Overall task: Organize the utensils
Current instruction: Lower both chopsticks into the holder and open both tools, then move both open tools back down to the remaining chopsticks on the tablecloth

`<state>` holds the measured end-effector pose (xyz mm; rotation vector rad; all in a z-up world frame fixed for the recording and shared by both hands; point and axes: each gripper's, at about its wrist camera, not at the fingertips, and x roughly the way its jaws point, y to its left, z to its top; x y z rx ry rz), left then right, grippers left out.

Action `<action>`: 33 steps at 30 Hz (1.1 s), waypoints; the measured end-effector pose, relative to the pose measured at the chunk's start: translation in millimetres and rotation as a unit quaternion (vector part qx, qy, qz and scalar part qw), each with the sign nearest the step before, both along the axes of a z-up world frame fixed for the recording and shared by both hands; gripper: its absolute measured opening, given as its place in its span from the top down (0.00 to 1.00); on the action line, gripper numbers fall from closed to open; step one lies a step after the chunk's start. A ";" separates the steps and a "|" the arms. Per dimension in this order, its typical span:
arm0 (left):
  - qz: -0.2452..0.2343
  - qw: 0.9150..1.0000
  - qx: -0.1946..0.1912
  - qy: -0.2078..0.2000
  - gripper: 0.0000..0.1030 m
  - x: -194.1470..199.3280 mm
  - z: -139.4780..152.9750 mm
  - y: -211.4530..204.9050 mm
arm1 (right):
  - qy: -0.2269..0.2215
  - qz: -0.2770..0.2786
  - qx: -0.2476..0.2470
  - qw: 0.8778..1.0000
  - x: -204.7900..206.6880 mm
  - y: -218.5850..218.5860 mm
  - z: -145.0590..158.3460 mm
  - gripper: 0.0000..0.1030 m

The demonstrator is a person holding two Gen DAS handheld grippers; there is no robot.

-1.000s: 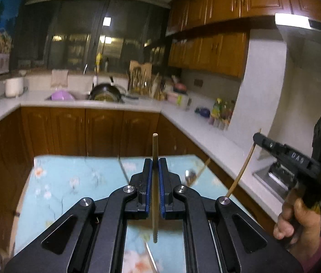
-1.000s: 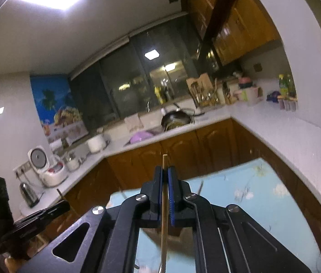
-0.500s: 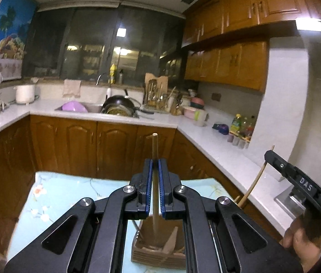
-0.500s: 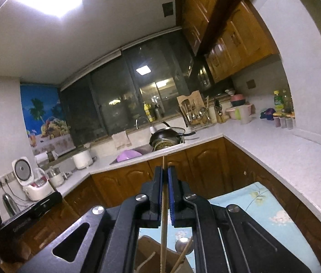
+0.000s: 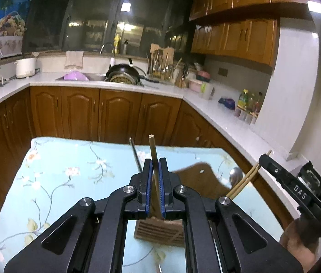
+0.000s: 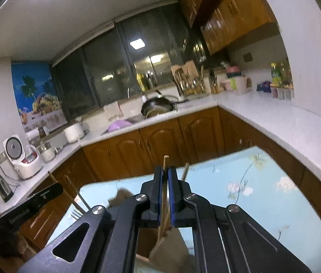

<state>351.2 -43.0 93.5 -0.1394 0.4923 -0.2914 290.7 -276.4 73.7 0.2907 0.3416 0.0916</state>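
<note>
My left gripper (image 5: 154, 162) is shut on a wooden chopstick (image 5: 152, 150) that stands nearly upright between the blue pads. Its lower end reaches down to a wooden utensil holder (image 5: 158, 233) on the blue floral tablecloth (image 5: 69, 173). My right gripper (image 6: 165, 168) is shut on a second chopstick (image 6: 165, 162), which runs down into the same holder (image 6: 167, 248). A dark-handled utensil (image 5: 135, 153), a metal spoon (image 5: 235, 174) and a fork (image 6: 75, 215) stick up out of the holder. In the left wrist view the right gripper (image 5: 283, 179) is at the right, held by a hand (image 5: 301, 248).
White counters (image 5: 217, 118) over brown cabinets ring the table. A sink with a black pan (image 5: 124, 75), a utensil rack (image 5: 160, 66), bottles (image 5: 249, 104) and a rice cooker (image 6: 24, 157) stand on them. The left gripper's body (image 6: 35, 202) is at the left in the right wrist view.
Both grippers have sunk with their chopsticks. The wooden holder, hidden a second ago, now sits right under both, and the table fills more of each view.
</note>
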 end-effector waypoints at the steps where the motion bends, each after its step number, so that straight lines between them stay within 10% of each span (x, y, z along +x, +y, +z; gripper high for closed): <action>1: 0.003 1.000 0.000 -0.003 0.95 -1.0 -0.6 1.2 | 0.003 -0.001 -0.002 1.000 -0.1 0.1 -2.7 0.94; 15: -0.001 1.000 0.000 0.014 0.89 -1.5 5.4 6.3 | 0.035 0.006 0.013 0.999 6.0 -8.4 -2.8 0.89; 18: 0.004 1.000 -0.001 0.004 0.55 -12.0 11.5 9.1 | 0.032 0.009 0.024 0.999 1.4 -11.4 0.1 0.76; 20: 0.006 1.000 -0.003 -0.003 0.50 -19.6 15.2 11.5 | 0.020 0.015 0.039 0.999 -5.9 -16.8 5.3 0.47; 24: 0.017 1.000 0.011 -0.014 0.18 -44.2 20.0 19.1 | 0.000 0.014 0.050 0.999 -26.2 -23.9 15.1 0.44; 28: 0.028 0.999 0.014 -0.015 0.11 -72.0 10.2 32.1 | -0.015 0.017 0.057 0.998 -61.6 -32.8 14.1 0.20; 33: 0.030 0.999 0.010 0.028 0.11 -103.7 -22.3 47.7 | 0.010 0.014 0.052 0.998 -101.0 -38.5 -7.2 0.15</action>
